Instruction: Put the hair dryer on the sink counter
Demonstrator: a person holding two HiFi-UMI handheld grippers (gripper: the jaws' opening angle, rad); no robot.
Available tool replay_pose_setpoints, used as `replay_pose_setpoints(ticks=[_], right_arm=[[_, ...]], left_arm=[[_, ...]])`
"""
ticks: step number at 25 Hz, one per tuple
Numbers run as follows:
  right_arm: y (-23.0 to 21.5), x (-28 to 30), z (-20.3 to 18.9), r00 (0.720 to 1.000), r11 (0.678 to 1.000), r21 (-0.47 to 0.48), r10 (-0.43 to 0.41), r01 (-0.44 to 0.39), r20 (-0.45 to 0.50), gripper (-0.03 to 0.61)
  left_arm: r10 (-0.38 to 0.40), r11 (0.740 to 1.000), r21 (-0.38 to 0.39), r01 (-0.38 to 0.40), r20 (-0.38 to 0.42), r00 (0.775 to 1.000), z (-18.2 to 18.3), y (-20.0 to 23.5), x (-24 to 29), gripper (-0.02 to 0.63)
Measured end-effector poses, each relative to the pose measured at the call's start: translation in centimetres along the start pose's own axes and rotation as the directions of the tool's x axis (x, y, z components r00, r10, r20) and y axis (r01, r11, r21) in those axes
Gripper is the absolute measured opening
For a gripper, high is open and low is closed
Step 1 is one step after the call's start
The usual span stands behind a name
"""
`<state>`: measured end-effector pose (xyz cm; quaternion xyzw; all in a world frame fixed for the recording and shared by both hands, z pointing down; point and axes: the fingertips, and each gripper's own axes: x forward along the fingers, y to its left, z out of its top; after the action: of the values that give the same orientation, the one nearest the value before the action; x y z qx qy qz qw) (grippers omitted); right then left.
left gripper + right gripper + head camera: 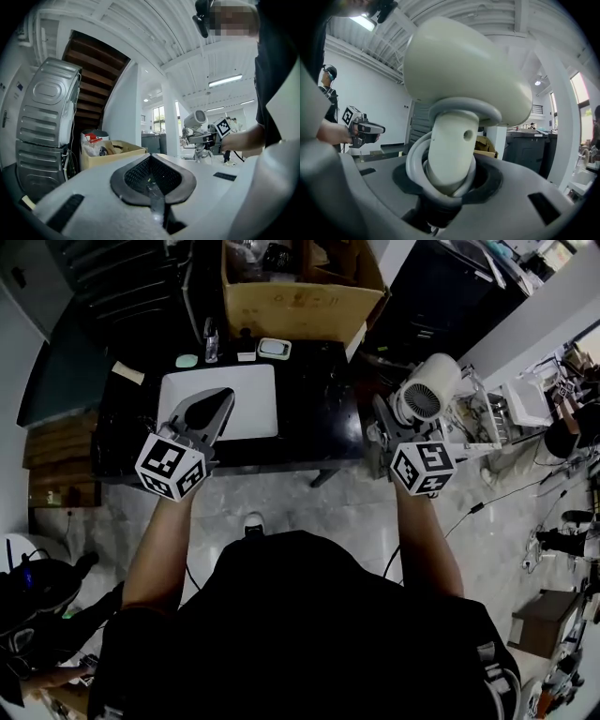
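My right gripper (394, 427) is shut on the handle of a white hair dryer (427, 390), held in the air past the right end of the dark sink counter (319, 399). In the right gripper view the dryer's handle (450, 150) stands upright between the jaws with its cord looped around it, and its round body fills the top. My left gripper (211, 409) hovers over the white basin (253, 390), its jaws together with nothing in them. The left gripper view shows its closed pads (140, 180) and, far off, the dryer (196, 120).
A cardboard box (291, 296) stands at the back of the counter, with a small bottle (211, 338), a soap dish (274, 348) and a green item (187, 360) in front of it. A white wire rack (487, 418) is to the right. A grey washing machine (44, 122) stands left.
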<state>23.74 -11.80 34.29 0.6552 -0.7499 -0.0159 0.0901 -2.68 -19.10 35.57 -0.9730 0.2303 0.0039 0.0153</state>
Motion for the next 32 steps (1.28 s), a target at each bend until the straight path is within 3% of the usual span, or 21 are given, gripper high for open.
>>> replay_pose_setpoints(ticks=[16, 32], right_arm=[[0.6, 3.3, 1.4, 0.993, 0.993, -0.026, -0.114, 0.113, -0.04, 0.178], [2.4, 7.4, 0.1, 0.986, 0.989, -0.005, -0.145, 0.145, -0.077, 0.178]], left_arm=[[-0.126, 0.992, -0.019, 0.127, 0.027, 0.992, 0.6, 5.8, 2.4, 0.015], [-0.167, 0.984, -0.061, 0.168, 0.011, 0.986, -1.9, 10.6, 2.4, 0.015]])
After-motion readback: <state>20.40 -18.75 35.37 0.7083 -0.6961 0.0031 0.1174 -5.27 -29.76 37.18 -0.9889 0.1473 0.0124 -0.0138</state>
